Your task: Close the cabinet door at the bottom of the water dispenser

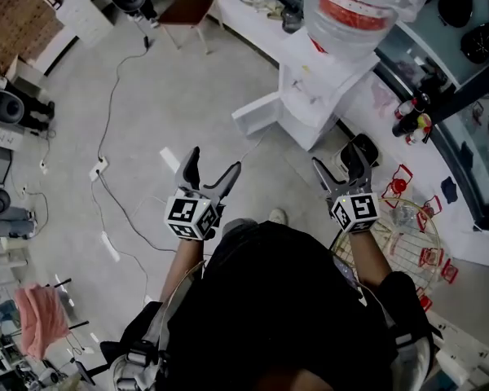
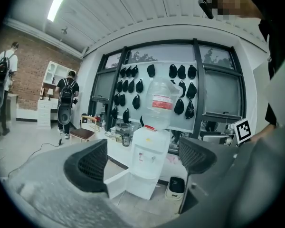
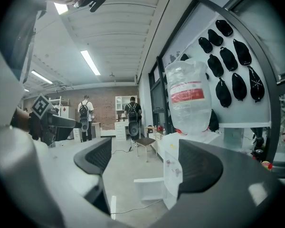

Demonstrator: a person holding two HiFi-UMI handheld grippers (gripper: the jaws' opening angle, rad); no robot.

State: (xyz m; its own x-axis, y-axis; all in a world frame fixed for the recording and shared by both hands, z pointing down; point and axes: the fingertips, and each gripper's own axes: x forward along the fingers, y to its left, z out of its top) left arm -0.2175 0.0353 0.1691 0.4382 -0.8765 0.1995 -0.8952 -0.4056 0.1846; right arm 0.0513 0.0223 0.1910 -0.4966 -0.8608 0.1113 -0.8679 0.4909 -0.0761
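Cabinet door (image 1: 257,114) hangs open at water dispenser (image 1: 314,96) foot, well ahead. My left gripper (image 1: 214,163), right gripper (image 1: 337,158): jaws apart, empty. Door likely light, stiff, hinged; I'd nudge free edge, no grip.

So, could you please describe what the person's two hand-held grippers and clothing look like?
Both the left hand-held gripper and the right hand-held gripper have dark grey curved jaws with mesh-textured pads and a cube of black-and-white square markers. The person wears a black top.
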